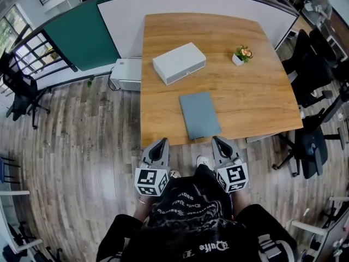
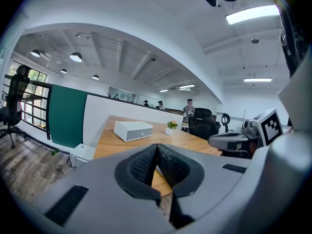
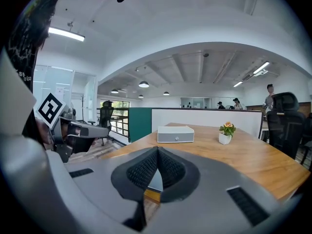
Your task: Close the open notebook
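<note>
Black printed shirt [image 1: 188, 214] of the person fills the near edge of the head view. Just beyond it, both tongs are held side by side over the wood-plank floor [image 1: 92, 141], off the near edge of the bench [image 1: 262, 100] and pointing at it.

- left tongs [image 1: 162, 142]: jaws together, ribbed pads meeting at the tips, nothing between them. Its marker cube [image 1: 151, 182] sits at the near end. The tips lie near the bench's near-left corner.
- right tongs [image 1: 218, 141]: jaws together, pads touching, nothing clamped. Its marker cube [image 1: 233, 178] faces up. The tips lie near the notebook's near-right corner; contact cannot be confirmed.

Grey-blue notebook [image 1: 200, 114]: closed, cover down, lying flat at the near edge of the bench, between the two tongs and just beyond them, slightly skewed to the bench edge.

Other items on the bench:
- white rectangular box [image 1: 179, 63], far left, well apart from the notebook.
- small potted plant [image 1: 242, 54] with orange flowers in a white pot, far right of the box.

Surroundings: white floor unit [image 1: 126, 73] beside the bench's far-left side; green panel [image 1: 82, 37] and white partition [image 1: 163, 7] behind; black office chairs [image 1: 311, 146] to the right.
</note>
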Motion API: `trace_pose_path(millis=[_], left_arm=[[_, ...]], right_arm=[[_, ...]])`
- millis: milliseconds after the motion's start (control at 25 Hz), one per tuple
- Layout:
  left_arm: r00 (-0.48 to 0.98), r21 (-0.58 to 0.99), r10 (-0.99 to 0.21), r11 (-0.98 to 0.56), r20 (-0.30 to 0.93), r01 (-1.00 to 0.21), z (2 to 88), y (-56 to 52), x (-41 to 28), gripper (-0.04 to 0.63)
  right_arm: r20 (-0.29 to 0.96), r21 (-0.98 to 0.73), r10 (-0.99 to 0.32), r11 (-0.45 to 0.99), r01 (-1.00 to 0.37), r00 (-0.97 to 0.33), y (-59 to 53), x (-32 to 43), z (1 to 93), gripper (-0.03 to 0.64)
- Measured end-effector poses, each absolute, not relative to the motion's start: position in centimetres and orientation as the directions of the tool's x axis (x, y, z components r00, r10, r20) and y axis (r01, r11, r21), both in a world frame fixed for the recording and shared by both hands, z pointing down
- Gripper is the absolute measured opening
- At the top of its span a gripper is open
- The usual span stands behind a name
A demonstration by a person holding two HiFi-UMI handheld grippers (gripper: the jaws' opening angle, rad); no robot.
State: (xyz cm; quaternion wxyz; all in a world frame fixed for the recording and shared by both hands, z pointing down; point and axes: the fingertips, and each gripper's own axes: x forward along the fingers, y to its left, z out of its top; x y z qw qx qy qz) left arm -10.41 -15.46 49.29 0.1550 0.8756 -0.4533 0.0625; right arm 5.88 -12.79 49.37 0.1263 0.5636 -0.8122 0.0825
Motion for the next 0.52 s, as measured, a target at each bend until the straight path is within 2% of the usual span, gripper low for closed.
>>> trace_pose_path(millis=[520], left_arm=[[0.588,0.188,-0.766,-0.557,0.261,-0.809,49.70,-15.63,-9.64,0.021]], right_arm=[[0.320,0.014,-0.890,0.348,-0.937,-0.326,-12.74,6.33,50.08,0.005]])
